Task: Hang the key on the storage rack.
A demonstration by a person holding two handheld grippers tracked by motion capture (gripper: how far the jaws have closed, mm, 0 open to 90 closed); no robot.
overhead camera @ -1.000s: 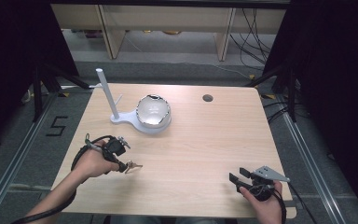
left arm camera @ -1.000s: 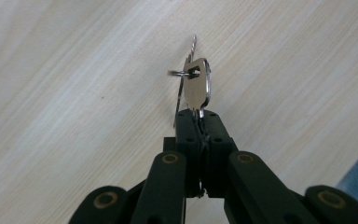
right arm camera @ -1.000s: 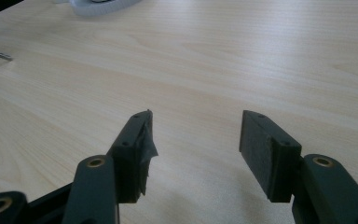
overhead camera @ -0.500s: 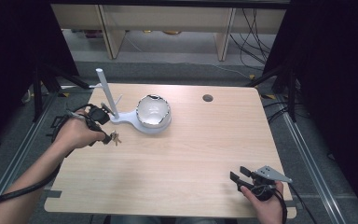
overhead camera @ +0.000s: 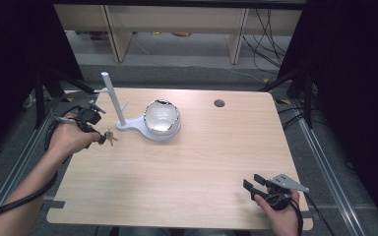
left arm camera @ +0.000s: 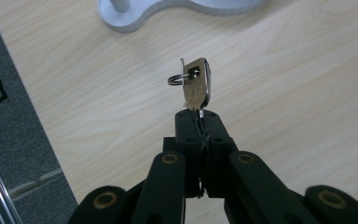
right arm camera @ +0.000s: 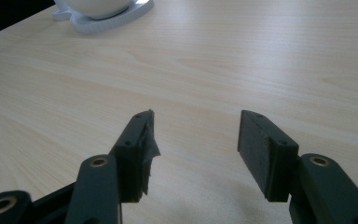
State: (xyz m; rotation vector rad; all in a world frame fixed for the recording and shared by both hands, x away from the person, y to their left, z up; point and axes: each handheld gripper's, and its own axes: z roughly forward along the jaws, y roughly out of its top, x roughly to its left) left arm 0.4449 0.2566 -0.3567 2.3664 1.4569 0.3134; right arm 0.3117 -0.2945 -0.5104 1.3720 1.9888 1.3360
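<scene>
Between the closed jaws of the left gripper (left arm camera: 200,122) a small brass-coloured key (left arm camera: 197,88) is pinched by its blade end, so that its head and the split ring (left arm camera: 177,79) threaded through it stand free ahead of the jaw tips; holding it this way leaves the ring open to be slipped over something. From the high view the key (overhead camera: 110,138) hangs just above the wooden table (overhead camera: 192,162) near its left edge, with the person's left hand (overhead camera: 70,137) wrapped around the gripper behind it. Just beside it stands a white stand (overhead camera: 140,124) whose flat base carries an upright post (overhead camera: 113,98) with a thin peg branching off it, and a shiny rounded bowl (overhead camera: 161,117) seated on the wider end of the base. That peg looks like a likely place for the ring to hang, which would explain why the key is carried toward the post rather than toward the bowl. Well apart, at the near right corner of the table, the right gripper (right arm camera: 193,140) rests low with its jaws spread and nothing between them, apparently waiting out of the way. A small dark hole (overhead camera: 219,103) sits in the tabletop beyond the bowl.
</scene>
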